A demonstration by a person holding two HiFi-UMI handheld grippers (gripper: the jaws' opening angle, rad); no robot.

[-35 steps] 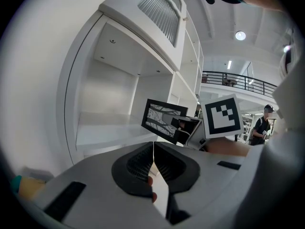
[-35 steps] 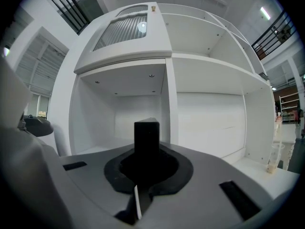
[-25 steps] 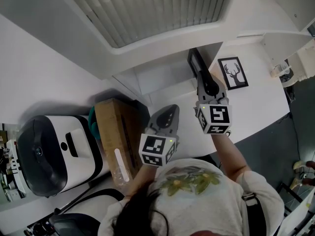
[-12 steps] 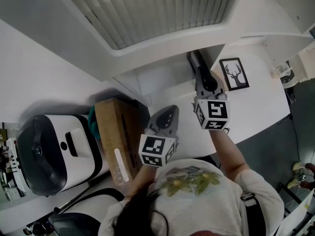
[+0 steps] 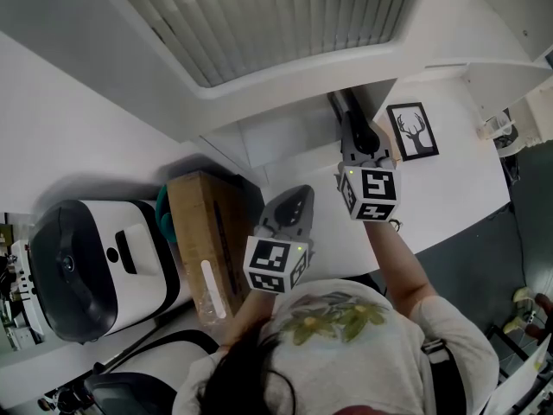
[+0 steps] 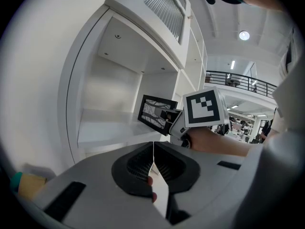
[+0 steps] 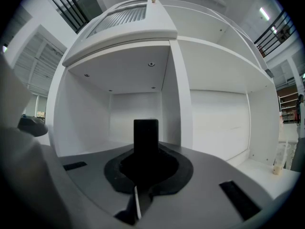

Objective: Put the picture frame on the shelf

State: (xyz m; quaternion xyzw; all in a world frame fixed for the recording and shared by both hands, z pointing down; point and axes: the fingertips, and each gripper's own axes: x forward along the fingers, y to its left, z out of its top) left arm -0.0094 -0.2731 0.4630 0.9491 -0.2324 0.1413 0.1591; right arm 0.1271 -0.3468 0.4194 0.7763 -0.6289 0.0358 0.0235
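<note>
My right gripper [image 5: 349,130] is shut on a black picture frame [image 5: 344,109], which I see edge-on in the head view at the mouth of a white shelf compartment [image 5: 285,137]. In the right gripper view the frame [image 7: 146,136] stands upright between the jaws, facing the open compartment [image 7: 128,113]. The left gripper view shows the frame's [image 6: 156,113] face beside the right gripper's marker cube [image 6: 205,108]. My left gripper [image 5: 296,199] hangs lower and nearer, shut and empty [image 6: 153,149].
A second black frame with a deer picture [image 5: 410,130] rests on the white surface to the right. A brown cardboard box [image 5: 206,240], a teal object [image 5: 162,206] and a white-and-black appliance [image 5: 86,266] stand at the left. A slatted grille [image 5: 259,15] tops the shelf.
My right gripper has moved a little forward toward the shelf, carrying the frame. The left gripper has stayed still.
</note>
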